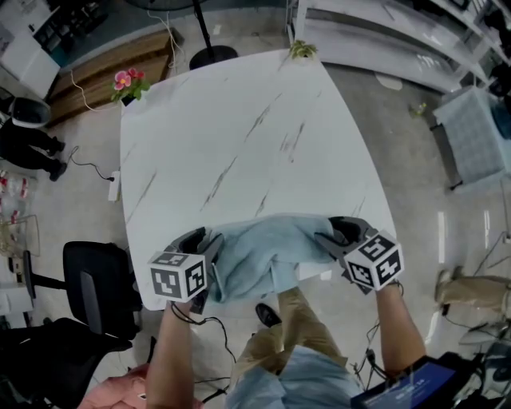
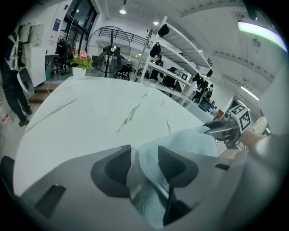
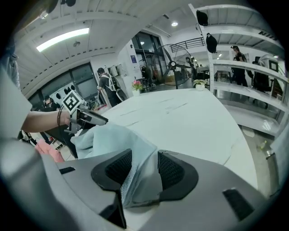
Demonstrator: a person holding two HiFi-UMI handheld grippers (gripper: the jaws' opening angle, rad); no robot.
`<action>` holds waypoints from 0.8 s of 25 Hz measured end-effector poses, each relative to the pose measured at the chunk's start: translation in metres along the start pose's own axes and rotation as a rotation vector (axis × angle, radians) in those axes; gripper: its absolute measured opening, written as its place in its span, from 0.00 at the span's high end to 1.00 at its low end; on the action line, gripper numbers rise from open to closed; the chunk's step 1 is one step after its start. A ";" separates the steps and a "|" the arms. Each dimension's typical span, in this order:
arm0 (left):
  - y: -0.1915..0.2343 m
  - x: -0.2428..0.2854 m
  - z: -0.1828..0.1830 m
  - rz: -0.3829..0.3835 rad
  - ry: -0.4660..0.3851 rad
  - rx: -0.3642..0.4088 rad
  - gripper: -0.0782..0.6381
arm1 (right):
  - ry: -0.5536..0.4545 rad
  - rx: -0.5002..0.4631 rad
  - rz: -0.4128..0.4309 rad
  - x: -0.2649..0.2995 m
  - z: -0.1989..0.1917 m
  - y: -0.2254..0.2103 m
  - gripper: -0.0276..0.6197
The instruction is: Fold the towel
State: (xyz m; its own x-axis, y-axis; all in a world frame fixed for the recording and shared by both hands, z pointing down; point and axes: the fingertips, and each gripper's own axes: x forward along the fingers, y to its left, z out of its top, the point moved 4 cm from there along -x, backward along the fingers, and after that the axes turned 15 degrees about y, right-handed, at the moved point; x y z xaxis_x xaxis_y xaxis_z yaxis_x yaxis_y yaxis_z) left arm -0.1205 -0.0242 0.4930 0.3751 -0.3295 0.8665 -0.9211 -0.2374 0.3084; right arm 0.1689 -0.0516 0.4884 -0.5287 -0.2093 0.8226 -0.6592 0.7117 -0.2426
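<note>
Fingers (image 2: 110, 169) of my left gripper (image 1: 209, 244) and right gripper (image 1: 329, 236) stand apart, with towel (image 1: 267, 248) corners loose between them. It's bunched at the table's (image 1: 239, 120) near edge. I judge this is laying-out, and next I need firm corner pinches to spread it.

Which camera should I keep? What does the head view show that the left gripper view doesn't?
Only the head view: the black office chair on the floor and the whole outline of the white marble-patterned table. Only the left gripper view: ceiling lights and, close up, the dark pads of the left hand-held gripper, apart around a fold of the light blue towel. Both: the towel at the table's near edge, the pink potted flowers, the right hand-held gripper.
</note>
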 end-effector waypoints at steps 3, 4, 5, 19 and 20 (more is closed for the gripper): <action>0.000 0.003 0.004 -0.010 0.026 0.010 0.66 | 0.040 0.001 0.009 0.006 -0.002 0.001 0.66; 0.000 0.003 0.005 -0.011 0.034 0.015 0.68 | 0.047 0.000 0.011 0.008 -0.002 0.002 0.66; 0.000 0.004 0.006 -0.013 0.040 0.021 0.70 | 0.053 -0.001 0.013 0.009 -0.002 0.002 0.66; -0.007 0.005 0.006 -0.005 0.023 0.059 0.86 | 0.080 -0.039 -0.075 0.015 0.002 -0.001 0.91; -0.007 0.001 0.007 0.001 0.008 0.057 0.86 | 0.065 -0.043 -0.087 0.011 0.006 -0.001 0.91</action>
State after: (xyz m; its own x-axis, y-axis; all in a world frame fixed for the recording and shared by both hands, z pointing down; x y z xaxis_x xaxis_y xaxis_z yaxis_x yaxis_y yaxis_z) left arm -0.1132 -0.0290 0.4886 0.3726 -0.3223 0.8702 -0.9141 -0.2891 0.2843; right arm 0.1605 -0.0588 0.4952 -0.4334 -0.2286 0.8718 -0.6767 0.7214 -0.1472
